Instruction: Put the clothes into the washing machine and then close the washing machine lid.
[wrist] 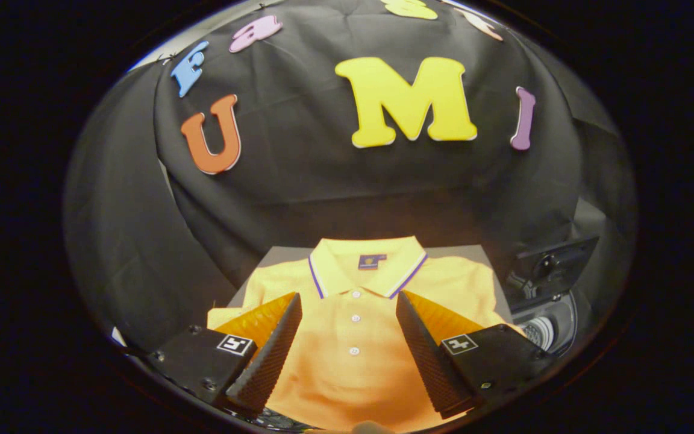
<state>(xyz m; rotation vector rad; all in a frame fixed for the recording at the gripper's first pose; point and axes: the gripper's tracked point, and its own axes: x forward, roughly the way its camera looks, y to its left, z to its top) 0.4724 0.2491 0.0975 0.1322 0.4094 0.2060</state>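
Note:
An orange polo shirt [353,343] with a striped collar and white buttons lies flat on a grey tabletop [275,256]. My gripper [349,296] hovers over the shirt's chest, open wide, with the button placket between the two fingers and nothing pinched. To the right of the shirt stands a small washing machine [549,322] with its dark lid [555,260] raised and the drum opening showing below it.
The booth's black cloth wall hangs close behind the table and wraps around both sides. The table's far edge runs just beyond the shirt's collar.

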